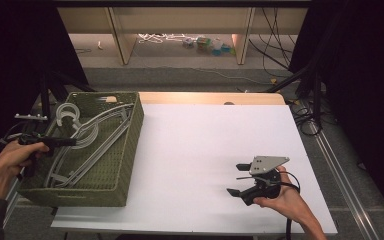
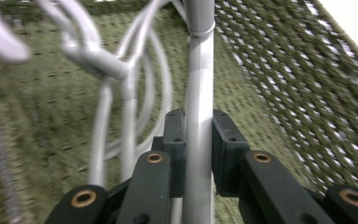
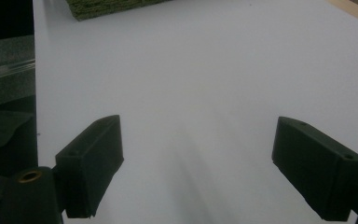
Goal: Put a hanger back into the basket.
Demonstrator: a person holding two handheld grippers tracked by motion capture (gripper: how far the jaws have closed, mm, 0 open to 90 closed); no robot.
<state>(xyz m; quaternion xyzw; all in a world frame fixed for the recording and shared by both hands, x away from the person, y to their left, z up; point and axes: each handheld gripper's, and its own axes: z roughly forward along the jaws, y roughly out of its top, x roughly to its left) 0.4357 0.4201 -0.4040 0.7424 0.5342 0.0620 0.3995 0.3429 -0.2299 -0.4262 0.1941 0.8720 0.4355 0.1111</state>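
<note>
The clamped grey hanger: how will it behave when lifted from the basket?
The hanger looks like stiff, light plastic. Its smooth round bar may swivel in the left tool. It overlaps other hangers, so it may snag.

The high view sits above the near edge of the white table (image 1: 205, 150), looking forward and down, floor beyond. The left gripper view is jammed right inside the green basket (image 2: 279, 70), super close. The right gripper view skims low across the tabletop, catching a basket corner, which the high view also shows.
</note>
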